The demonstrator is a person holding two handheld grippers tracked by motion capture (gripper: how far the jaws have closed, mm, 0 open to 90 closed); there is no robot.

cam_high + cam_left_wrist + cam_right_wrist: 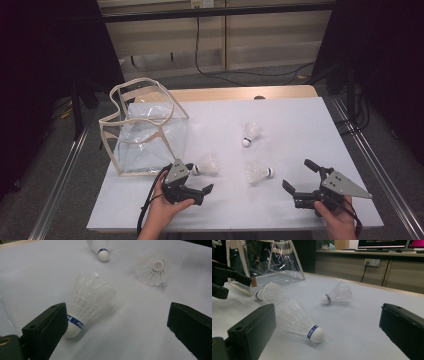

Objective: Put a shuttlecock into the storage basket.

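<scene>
Three white shuttlecocks lie on their sides on the white table. The nearest one to the bag rests just ahead of my left gripper, which is open; in the left gripper view its cork end sits against the left jaw. Another shuttlecock lies left of my open right gripper; in the right gripper view it rests between the jaws, nearer the left one, untouched. The third shuttlecock lies farther back.
A clear plastic bag with cream trim stands open-topped at the table's left, just beyond the left gripper. The table's front edge runs close under both hands. Cables and a low cabinet lie on the floor beyond the table.
</scene>
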